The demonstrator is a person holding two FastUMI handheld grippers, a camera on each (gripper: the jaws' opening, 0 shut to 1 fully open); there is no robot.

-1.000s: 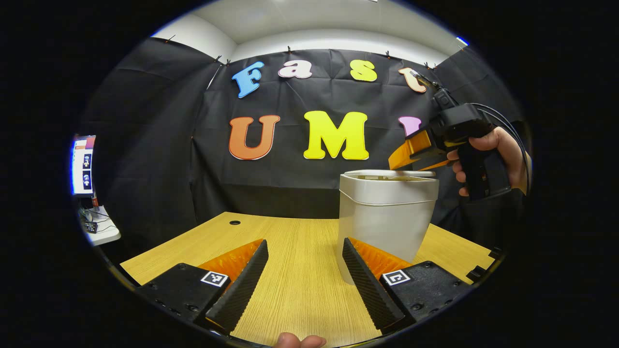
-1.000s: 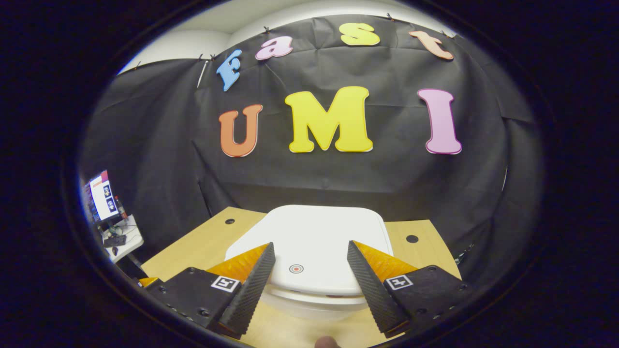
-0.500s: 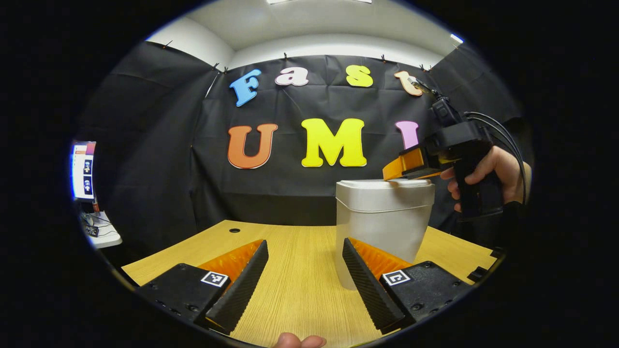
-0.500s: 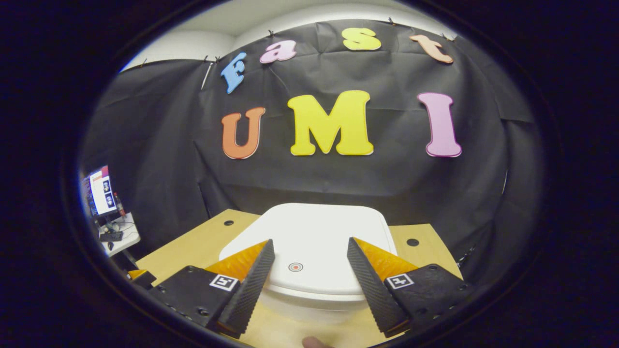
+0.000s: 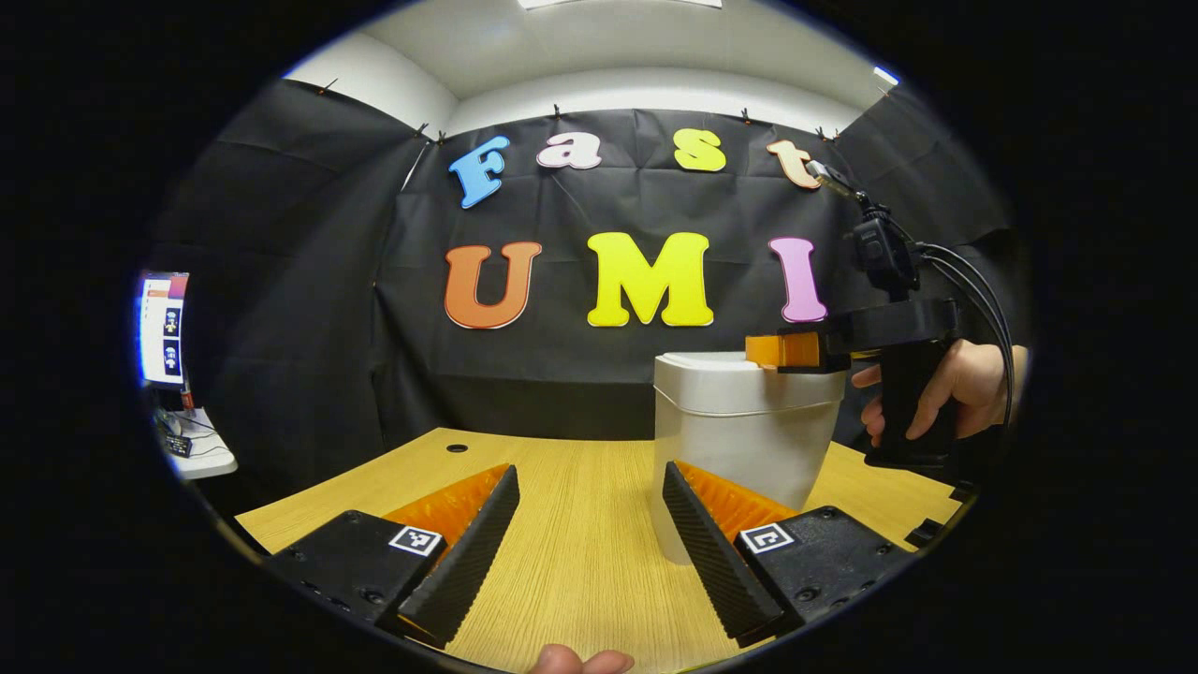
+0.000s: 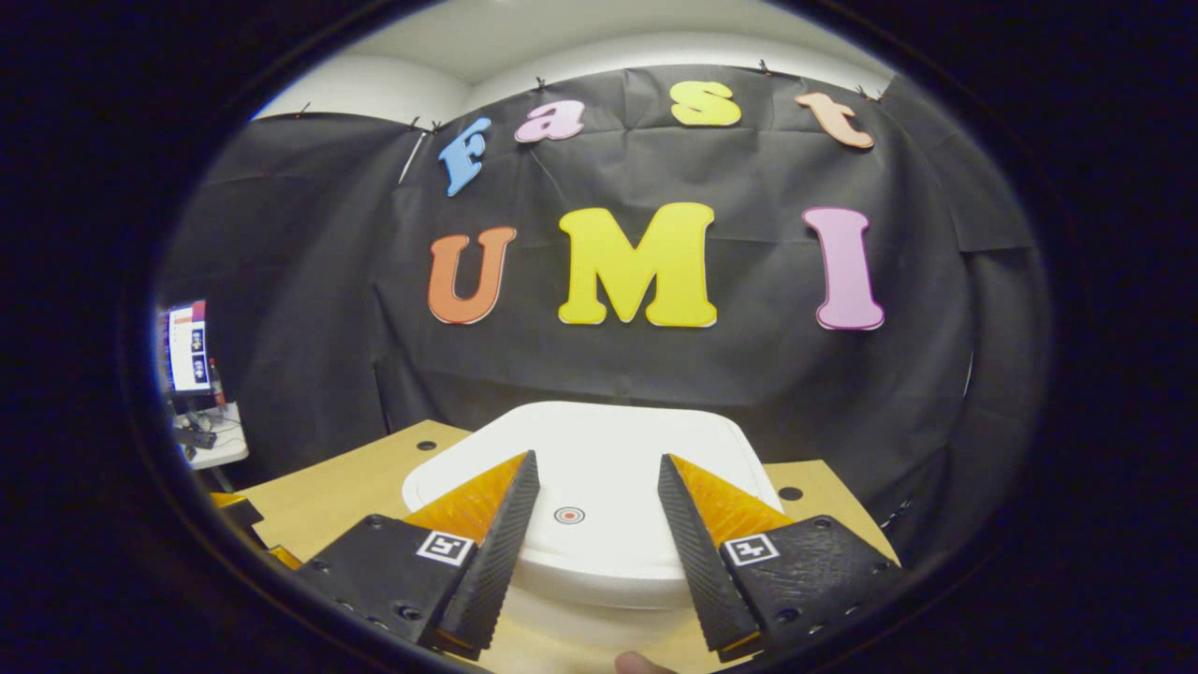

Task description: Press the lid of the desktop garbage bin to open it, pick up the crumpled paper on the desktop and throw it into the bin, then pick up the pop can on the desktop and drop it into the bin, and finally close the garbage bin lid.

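On the wooden counter [image 5: 562, 552], as seen in the left gripper view, a pale garbage bin [image 5: 739, 449] is stood upright, just beyond the right finger of the left claw [image 5: 590, 543]. That claw is held low over the counter with its two fingers spread apart and nothing between them. The bin's lid [image 5: 721, 365] is seen lying flat and closed on top. Farther off, the right claw [image 5: 781, 350] is held level over the lid's right part by a hand [image 5: 945, 393] gripping its dark handle; whether it touches the lid cannot be told from here. Cables are seen running from the back of that tool. A monitor [image 5: 161, 328] is seen at the far left edge.

From above, in the right gripper view, the white lid [image 6: 608, 468] is seen close below the right claw [image 6: 594, 534], whose fingers are spread with the lid showing between them. A small red ring mark [image 6: 568, 515] on the lid is seen in the gap between the fingers. The counter [image 6: 328, 487] is visible on both sides of the bin.
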